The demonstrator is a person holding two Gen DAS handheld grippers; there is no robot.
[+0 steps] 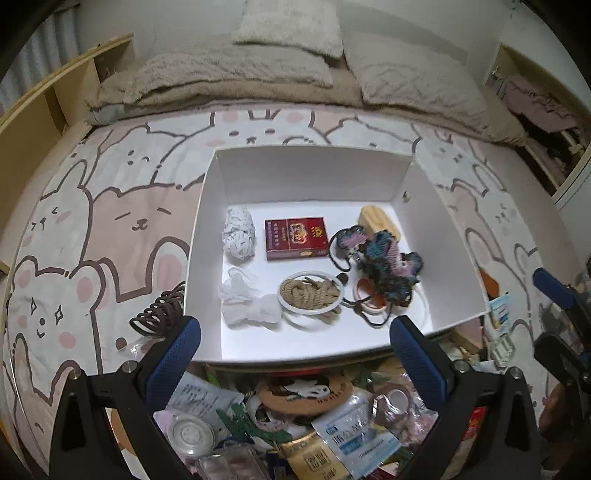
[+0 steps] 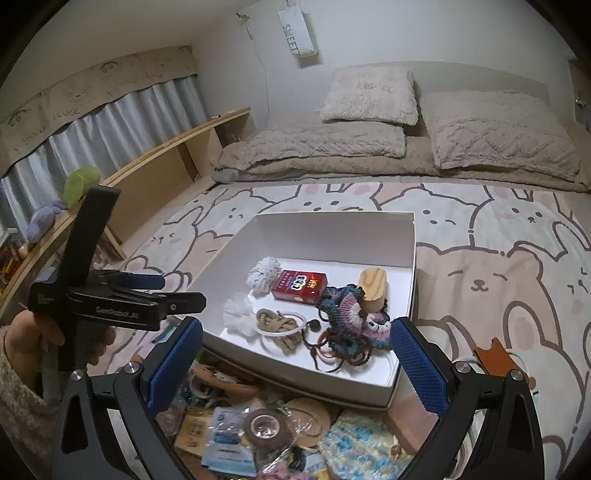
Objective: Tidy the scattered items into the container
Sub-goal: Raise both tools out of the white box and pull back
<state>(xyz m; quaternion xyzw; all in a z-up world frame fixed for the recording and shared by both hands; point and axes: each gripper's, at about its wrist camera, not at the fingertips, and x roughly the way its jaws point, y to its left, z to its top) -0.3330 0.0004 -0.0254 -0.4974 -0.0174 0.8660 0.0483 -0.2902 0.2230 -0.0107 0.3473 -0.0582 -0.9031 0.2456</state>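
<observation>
Covering most of both views, the bed (image 1: 122, 221) carries a cartoon bear-and-rabbit blanket, with beige pillows (image 1: 291, 22) and a folded duvet at the far end.

White box (image 1: 314, 173) sits open on the blanket, centre of frame, walls upright. Contents, roughly by size:
- knitted multicolour piece (image 1: 391, 266) with dark cords, right half of box, lying partly against a wooden block (image 1: 376, 219) at the far right.
- red packet (image 1: 295, 238), flat, far centre.
- coiled tan rope (image 1: 310, 295) inside a white ring, near centre.
- speckled white bundle (image 1: 240, 238), far left; crumpled white plastic (image 1: 251, 306), near left.
- orange ring (image 1: 369, 299) under the cords, near right.

Scattered pile (image 1: 295, 417) lies on the blanket just near of the box: cork coaster, tape roll (image 2: 266, 428), sachets, clear lid. Dark coiled hair clip (image 1: 159, 314) rests just left of the box's near-left corner. Orange flat piece (image 2: 495, 354) lies to the right of the box.

Left tongs (image 1: 295, 354): spread wide, nothing between the blue pads, hovering over the near box edge and the pile. In the right wrist view the left tool is seen from the side, gripped by a hand (image 2: 26, 339) in a fuzzy sleeve.

Right tongs (image 2: 295, 365): spread wide, empty, above the pile near the box's near wall.
</observation>
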